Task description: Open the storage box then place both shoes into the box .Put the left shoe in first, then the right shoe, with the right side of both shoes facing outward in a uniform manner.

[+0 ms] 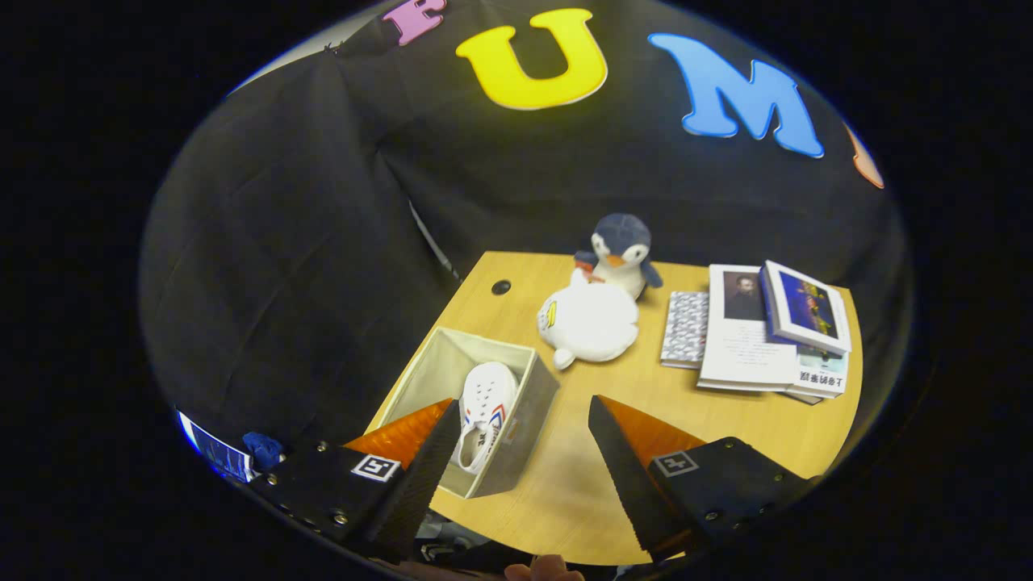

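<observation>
Box [516, 379] of pale fabric stands open near one corner of the surface [726, 428], and one white shoe [484, 411] already lies inside it, sole against the wall nearest the tool. By my judgement the step in hand is fetching the second shoe, which I cannot find here. To do it well, grip that shoe along its side, carry it over the box and lower it beside the first, same side outward. The tool [520, 452] hangs above the box's near corner, its fingers spread wide, holding and touching nothing. Beyond the box sit a plush penguin [620, 252], a white plush toy [589, 321] and some books [759, 331].
</observation>
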Tool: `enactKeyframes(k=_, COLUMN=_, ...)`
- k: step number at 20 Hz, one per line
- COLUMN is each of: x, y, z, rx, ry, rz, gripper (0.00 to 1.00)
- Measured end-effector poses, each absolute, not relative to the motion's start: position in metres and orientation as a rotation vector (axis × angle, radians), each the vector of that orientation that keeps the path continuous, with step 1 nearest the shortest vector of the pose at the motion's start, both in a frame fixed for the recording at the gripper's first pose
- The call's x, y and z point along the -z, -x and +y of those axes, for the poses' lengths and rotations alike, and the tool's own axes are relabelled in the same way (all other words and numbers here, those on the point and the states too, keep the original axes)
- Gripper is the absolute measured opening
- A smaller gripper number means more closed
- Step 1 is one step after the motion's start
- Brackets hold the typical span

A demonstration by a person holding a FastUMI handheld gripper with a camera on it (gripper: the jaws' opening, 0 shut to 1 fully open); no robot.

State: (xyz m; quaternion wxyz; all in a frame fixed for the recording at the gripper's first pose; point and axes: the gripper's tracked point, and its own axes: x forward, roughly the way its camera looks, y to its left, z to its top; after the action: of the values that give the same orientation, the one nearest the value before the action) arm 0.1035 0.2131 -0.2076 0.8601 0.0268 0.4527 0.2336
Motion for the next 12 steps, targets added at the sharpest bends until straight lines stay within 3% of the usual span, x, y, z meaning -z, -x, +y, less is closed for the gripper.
enactKeyframes(k=12, x=0.042, y=-0.097, z=0.066, rx=-0.119, ry=-0.059, rz=0.235, gripper=0.98)
